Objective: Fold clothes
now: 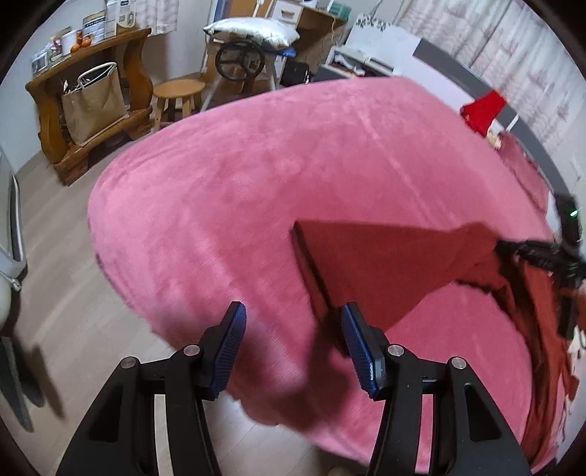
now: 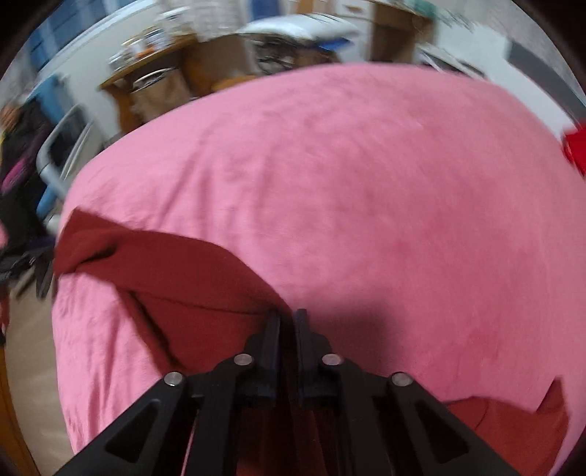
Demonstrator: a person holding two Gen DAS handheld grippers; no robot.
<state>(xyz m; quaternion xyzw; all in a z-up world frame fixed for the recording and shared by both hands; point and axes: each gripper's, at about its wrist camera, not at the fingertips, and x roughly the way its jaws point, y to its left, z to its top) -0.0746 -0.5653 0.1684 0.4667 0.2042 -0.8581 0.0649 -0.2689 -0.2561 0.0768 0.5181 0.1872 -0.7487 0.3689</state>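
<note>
Left gripper (image 1: 293,322): jaws apart, nothing between blue ribbed pads (image 1: 230,351), angled steeply down. Right gripper (image 2: 287,318): jaws nearly together, narrow gap only, angled steeply down; grip on anything not discernible. In left wrist view it sits at far right edge, blurred.

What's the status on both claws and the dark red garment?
Left claw open, empty. Right claw pinching dark red garment edge. Garment stretched over pink blanket. Nothing in the way.

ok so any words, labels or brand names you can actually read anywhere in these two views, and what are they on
None can be read.
Boxes and cartons on the wooden shelf: printed labels, too small and blurred to make out.
Paper bag under the shelf: no print visible.
Right wrist view: motion-blurred, nothing legible.
</note>
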